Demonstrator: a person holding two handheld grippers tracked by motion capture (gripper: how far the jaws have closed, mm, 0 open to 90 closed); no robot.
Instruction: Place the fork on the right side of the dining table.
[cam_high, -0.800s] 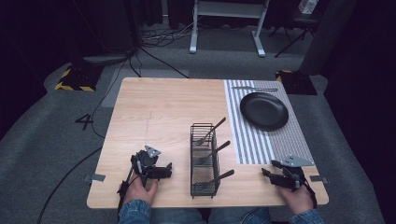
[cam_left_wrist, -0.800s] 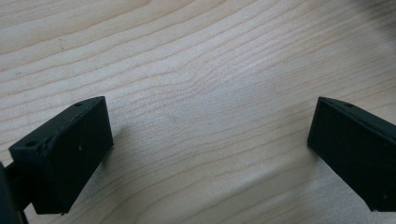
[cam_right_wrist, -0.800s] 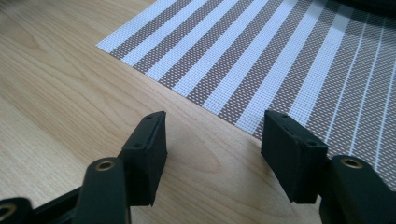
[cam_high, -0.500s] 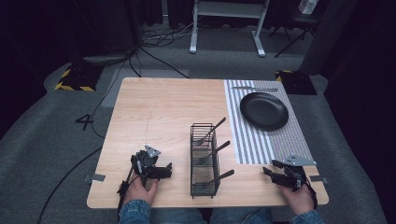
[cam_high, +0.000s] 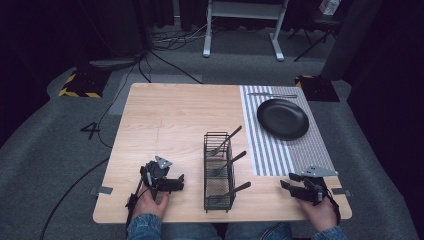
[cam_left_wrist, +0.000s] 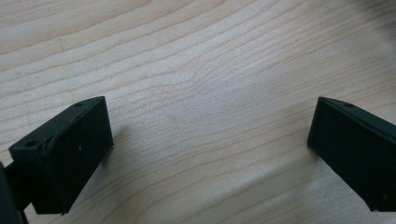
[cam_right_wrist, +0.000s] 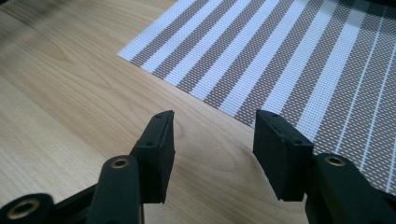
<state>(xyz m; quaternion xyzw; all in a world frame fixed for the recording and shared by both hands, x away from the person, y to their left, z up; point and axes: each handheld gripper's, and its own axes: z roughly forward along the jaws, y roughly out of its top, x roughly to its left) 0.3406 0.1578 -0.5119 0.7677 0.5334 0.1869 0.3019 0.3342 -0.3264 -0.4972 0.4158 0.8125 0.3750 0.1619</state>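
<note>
A black wire caddy (cam_high: 219, 172) stands near the table's front middle, with black-handled cutlery (cam_high: 226, 140) leaning out of it. A black plate (cam_high: 282, 118) rests on the striped placemat (cam_high: 270, 150) at the far right. My left gripper (cam_high: 179, 182) lies on the wood left of the caddy, jaws wide apart over bare wood (cam_left_wrist: 210, 140). My right gripper (cam_high: 286, 184) rests near the front right corner, open, its fingers (cam_right_wrist: 156, 149) just short of the placemat's corner (cam_right_wrist: 261, 65). Neither holds anything.
A knife or similar utensil (cam_high: 272, 95) lies on the placemat beyond the plate. Bare wood (cam_high: 175, 115) spreads over the table's left and far middle. Cables and a stand sit on the floor behind the table.
</note>
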